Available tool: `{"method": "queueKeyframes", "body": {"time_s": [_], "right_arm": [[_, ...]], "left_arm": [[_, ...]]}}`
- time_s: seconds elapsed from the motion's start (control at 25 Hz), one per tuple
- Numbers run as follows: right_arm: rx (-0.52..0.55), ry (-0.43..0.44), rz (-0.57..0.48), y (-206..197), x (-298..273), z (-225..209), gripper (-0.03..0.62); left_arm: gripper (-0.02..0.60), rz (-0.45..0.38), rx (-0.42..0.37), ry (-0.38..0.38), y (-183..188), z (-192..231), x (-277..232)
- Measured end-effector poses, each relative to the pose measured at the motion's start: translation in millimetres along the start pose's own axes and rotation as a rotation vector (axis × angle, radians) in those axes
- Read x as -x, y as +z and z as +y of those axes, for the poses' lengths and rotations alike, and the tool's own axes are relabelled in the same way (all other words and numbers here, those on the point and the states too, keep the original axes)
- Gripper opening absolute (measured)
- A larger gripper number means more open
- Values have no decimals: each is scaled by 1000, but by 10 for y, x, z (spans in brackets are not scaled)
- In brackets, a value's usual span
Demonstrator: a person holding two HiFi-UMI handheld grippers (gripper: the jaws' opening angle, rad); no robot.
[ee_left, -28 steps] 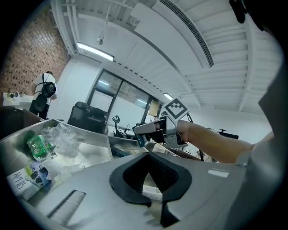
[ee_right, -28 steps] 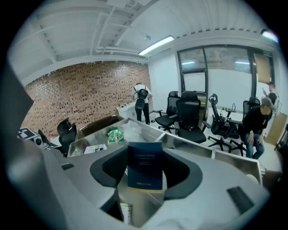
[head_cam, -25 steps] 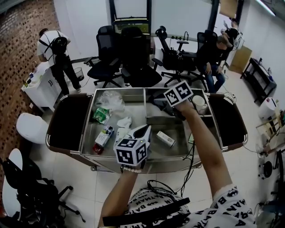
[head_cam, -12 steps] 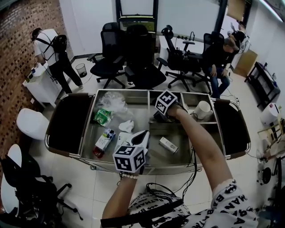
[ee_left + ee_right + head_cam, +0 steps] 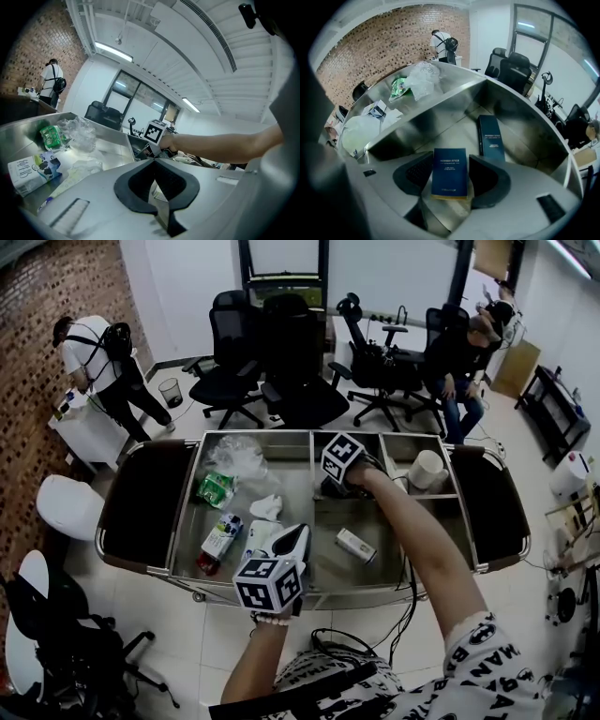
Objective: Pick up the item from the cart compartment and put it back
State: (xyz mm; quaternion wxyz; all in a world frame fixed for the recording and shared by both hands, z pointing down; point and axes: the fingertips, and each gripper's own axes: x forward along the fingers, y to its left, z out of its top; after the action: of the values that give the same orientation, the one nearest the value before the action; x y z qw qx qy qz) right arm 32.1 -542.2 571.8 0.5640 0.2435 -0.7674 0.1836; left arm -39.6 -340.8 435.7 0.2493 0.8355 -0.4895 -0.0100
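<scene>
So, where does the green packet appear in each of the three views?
Head view: the green packet lies in the cart's left compartment, just below the crumpled clear bag.
Left gripper view: the green packet is at far left, left of that bag.
Right gripper view: the green packet is at upper left, left of the bag.
Shared landmark: the crumpled clear bag, right beside the packet everywhere.

your cart (image 5: 309,434) is brushed stainless steel, glossy, soft reflections. dark blue box (image 5: 450,176): matt card, pale print. bag (image 5: 423,77): crinkled clear plastic. your right hand-held gripper (image 5: 451,155): smooth matt grey plastic shell, black ribbed pads (image 5: 418,173). wall (image 5: 379,42): rough brick.
</scene>
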Motion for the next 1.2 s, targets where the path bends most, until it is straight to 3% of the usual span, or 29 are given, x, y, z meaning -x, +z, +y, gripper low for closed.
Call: {"method": "queueKeyframes", "body": {"time_s": [0.24,0.44,0.56,0.6,0.68,0.92,1.04,1.2], "right_arm": [[9,-21,-43,29,271,0,307],[-6,-56,-193,91,813,91,305],[-33,-108,-366,75,1316,211,136],[-40,-132,-430,67,1486,264,31],[-57,-162,-557,-4,1777,421,8],[-154,-165,-963,-725,2543,1308,8],[-202,-201,-1056,-1213,2674,1747,8],[-286,-225,-1105,-1842,2664,2126,8]], "left_arm": [[-2,-9,-4,-11,-34,-36,89],[-2,-24,-23,-40,-77,-141,198],[-2,-45,-49,-65,-97,-236,287],[-2,-54,-60,-71,-94,-258,315],[-2,-71,-85,-78,-97,-301,377],[-2,-101,-109,-87,-230,-513,684],[-2,-84,-115,-91,-416,-564,843],[-2,-79,-113,-96,-646,-695,1057]]}}
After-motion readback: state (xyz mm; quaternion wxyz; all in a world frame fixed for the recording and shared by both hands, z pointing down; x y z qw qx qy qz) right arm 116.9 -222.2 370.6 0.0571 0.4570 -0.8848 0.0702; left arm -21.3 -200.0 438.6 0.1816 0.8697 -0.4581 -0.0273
